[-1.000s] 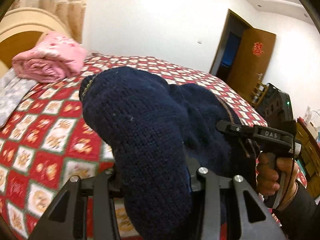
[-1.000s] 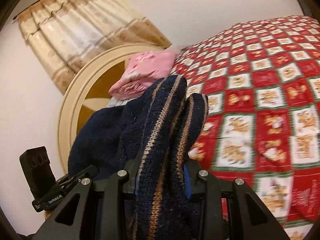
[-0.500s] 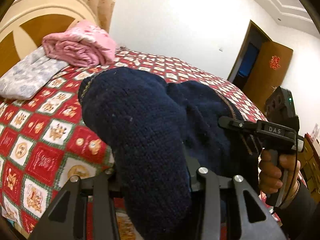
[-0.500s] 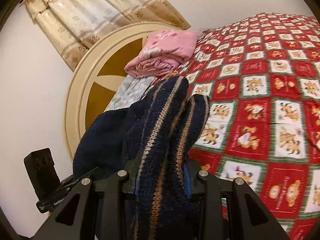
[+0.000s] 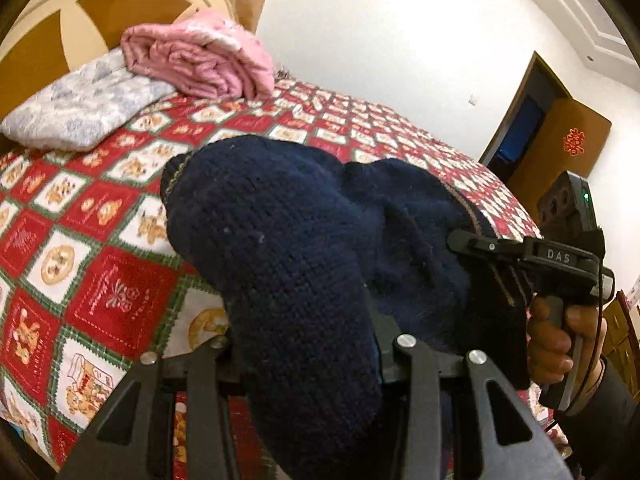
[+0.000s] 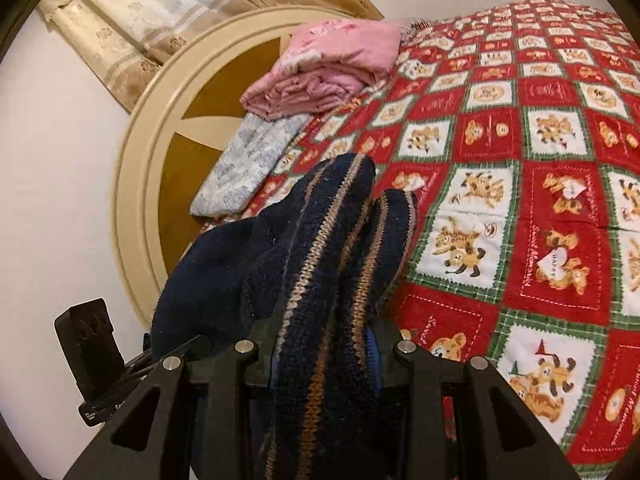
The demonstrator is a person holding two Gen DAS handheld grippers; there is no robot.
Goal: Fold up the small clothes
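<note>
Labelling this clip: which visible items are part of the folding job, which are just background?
Job:
- navy knit garment, clamped in both grippers
- left gripper
- right gripper
- red patchwork bedspread, likely the folding surface

Background:
- folded pink blanket
- grey floral pillow
- headboard
- curtain
- door

Warm indoor light, blown-out glare on the white wall (image 5: pixel 380 40), heavy fisheye bending, dark vignetted corners.

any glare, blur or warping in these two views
Left wrist view: the white wall is blown out by glare, the door bows with fisheye warping, and the navy knit is sharp. Right wrist view: even light, no glare, the headboard curves strongly, and the quilt is slightly soft at the right edge.
</note>
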